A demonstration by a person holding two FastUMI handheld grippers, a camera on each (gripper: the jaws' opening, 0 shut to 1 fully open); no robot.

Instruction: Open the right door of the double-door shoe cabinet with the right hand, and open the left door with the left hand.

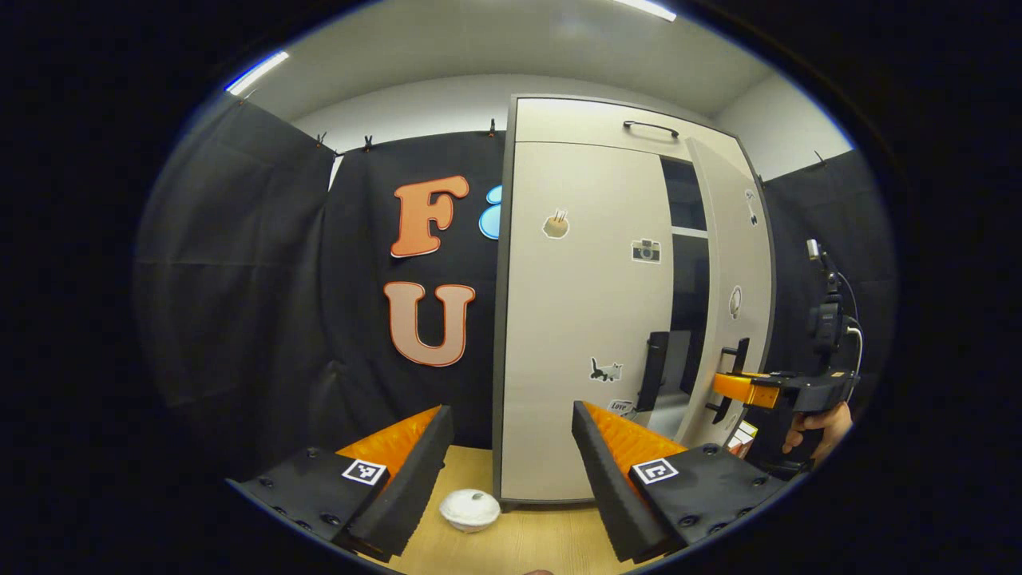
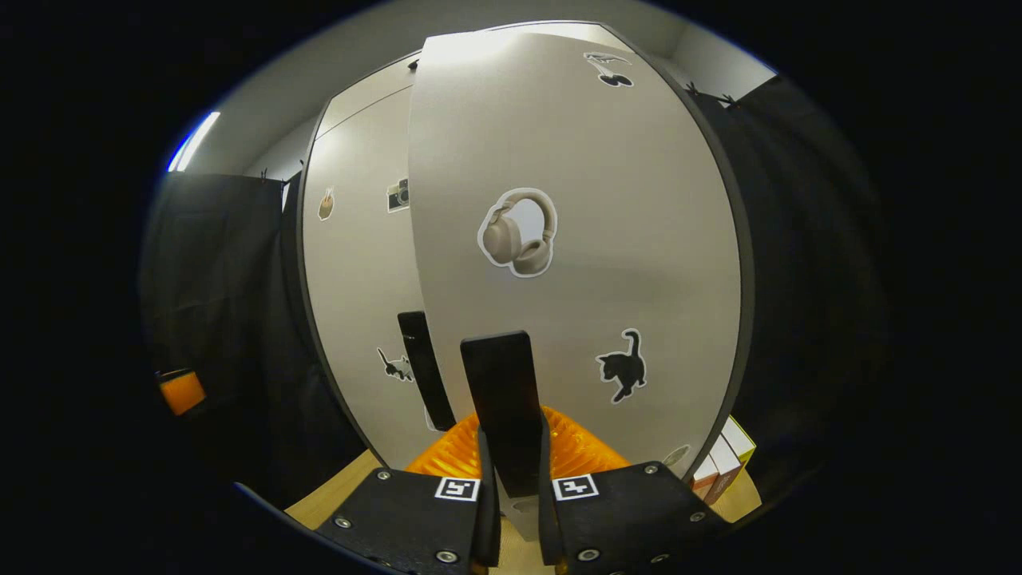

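We've got the right gripper (image 2: 509, 471) clenched on the right door's handle (image 2: 501, 399), and the right door (image 2: 575, 239) is already partway ajar, w/ dark shelves showing in the gap. Keep the pull following the hinge arc so the fingers don't slip off. The left gripper (image 1: 511, 447) hangs released, facing the left door (image 1: 583, 319), which is closed w/ its handle (image 1: 656, 367) near the inner edge; we'd line up on that next.

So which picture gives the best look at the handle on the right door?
The right gripper view: the right door's handle stands up close, dead centre, with the right tongs shut on it. The left gripper view shows that handle small and far off on the part-open right door, the tongs reaching it from the side.
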